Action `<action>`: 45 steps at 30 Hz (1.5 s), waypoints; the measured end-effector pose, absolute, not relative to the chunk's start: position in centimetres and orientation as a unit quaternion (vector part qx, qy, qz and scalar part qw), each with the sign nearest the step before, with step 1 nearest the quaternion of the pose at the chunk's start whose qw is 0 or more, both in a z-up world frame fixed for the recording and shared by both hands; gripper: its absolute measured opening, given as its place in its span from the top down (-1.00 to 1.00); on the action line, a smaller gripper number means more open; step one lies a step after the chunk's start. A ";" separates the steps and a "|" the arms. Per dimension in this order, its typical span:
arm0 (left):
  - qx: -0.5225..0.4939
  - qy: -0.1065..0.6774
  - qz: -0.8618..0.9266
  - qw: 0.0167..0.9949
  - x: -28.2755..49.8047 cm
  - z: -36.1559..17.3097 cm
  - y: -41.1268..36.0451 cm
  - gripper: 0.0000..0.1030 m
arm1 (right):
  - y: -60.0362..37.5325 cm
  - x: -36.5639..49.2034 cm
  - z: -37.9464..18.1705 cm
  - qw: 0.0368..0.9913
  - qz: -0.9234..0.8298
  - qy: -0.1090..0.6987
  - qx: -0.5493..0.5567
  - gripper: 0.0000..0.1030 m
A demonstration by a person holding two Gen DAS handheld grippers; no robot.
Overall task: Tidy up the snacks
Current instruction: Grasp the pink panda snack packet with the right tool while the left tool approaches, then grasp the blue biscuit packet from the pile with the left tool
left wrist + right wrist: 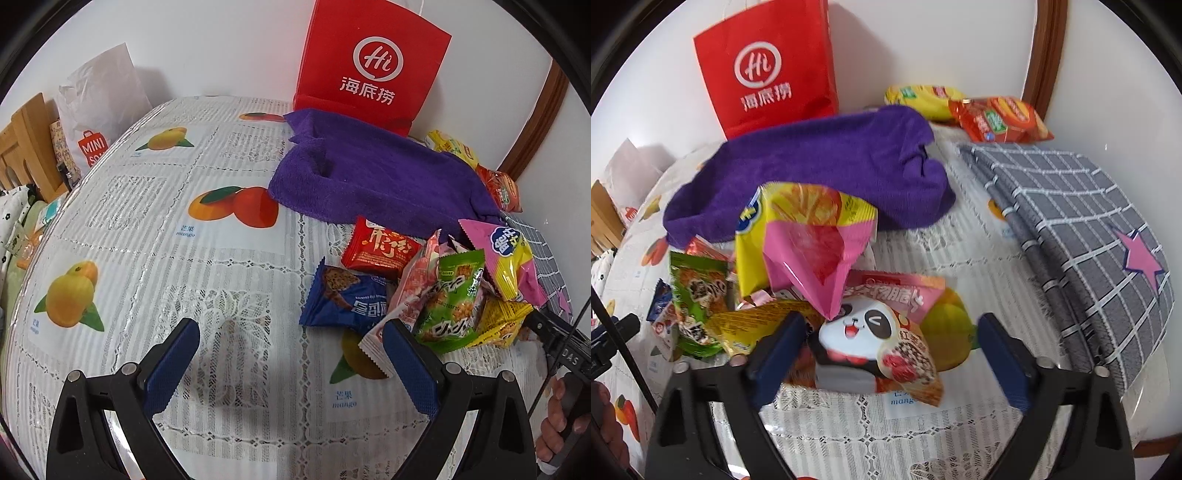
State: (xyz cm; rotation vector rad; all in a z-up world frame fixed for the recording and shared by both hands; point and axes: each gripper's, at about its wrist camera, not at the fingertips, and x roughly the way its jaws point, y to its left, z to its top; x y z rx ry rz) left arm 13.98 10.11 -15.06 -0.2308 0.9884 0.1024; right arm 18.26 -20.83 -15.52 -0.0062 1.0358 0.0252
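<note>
A pile of snack packets lies on the fruit-print tablecloth [221, 258]: a blue packet [343, 301], a red one [380, 251], a green one [452, 306] and a pink-yellow bag [509, 254]. My left gripper [291, 347] is open and empty, left of the pile, its right finger beside a pink-white packet [391, 325]. My right gripper [892, 341] is open with a panda-print packet [875, 343] lying between its fingers. The pink-yellow bag [809, 236] and green packet [696, 295] lie just beyond.
A purple towel [820, 166] lies behind the pile, with a red paper bag [768, 66] at the wall. Yellow [919, 96] and orange [1001, 118] chip bags sit at the back right. A grey checked cloth [1078, 221] lies right. A white Miniso bag [96, 110] stands far left.
</note>
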 end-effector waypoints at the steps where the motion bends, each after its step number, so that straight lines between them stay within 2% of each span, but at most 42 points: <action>1: -0.109 0.474 0.050 0.872 14.1 -15.1 10.1 -0.93 | -20.9 18.4 -15.8 0.866 0.014 0.501 0.000 -0.57; 2: -0.107 0.474 0.051 0.872 14.1 -15.2 10.2 -0.93 | -20.9 18.4 -16.0 0.864 0.017 0.503 0.003 -0.40; 3: -0.107 0.475 0.051 0.872 14.2 -15.2 10.3 -0.93 | -21.0 18.4 -16.1 0.863 0.019 0.505 0.005 -0.34; 9: -0.105 0.481 0.049 0.869 15.1 -15.7 10.2 -0.93 | -21.3 16.8 -16.1 0.867 0.020 0.497 -0.015 -0.20; 20: -0.076 0.509 0.027 0.857 18.3 -17.5 8.5 -0.93 | -23.7 13.5 -17.1 0.859 0.026 0.511 0.002 -0.19; 26: -0.017 0.520 0.030 0.854 19.2 -18.1 6.2 -0.96 | -23.7 14.0 -17.5 0.858 0.027 0.512 0.009 -0.34; 30: -0.008 0.513 0.036 0.858 19.0 -18.2 5.9 -0.98 | -23.7 14.6 -17.6 0.862 0.020 0.507 0.010 -0.36; 32: -0.008 0.507 0.032 0.861 18.8 -18.2 6.0 -0.94 | -23.9 14.9 -17.6 0.863 0.016 0.505 0.015 -0.36; 35: -0.008 0.499 0.033 0.866 18.2 -18.0 6.3 -0.74 | -24.1 15.1 -17.5 0.865 0.016 0.501 0.021 -0.35; 37: -0.011 0.495 0.036 0.868 18.0 -17.8 6.7 -0.42 | -24.1 14.9 -17.4 0.867 0.014 0.497 0.024 -0.31; 39: -0.017 0.493 0.042 0.869 17.7 -17.5 7.3 -0.19 | -24.2 14.7 -17.3 0.869 0.013 0.494 0.027 -0.27; 45: -0.042 0.493 0.032 0.869 16.4 -17.0 8.4 -0.11 | -24.2 13.2 -16.4 0.872 0.015 0.489 0.026 -0.19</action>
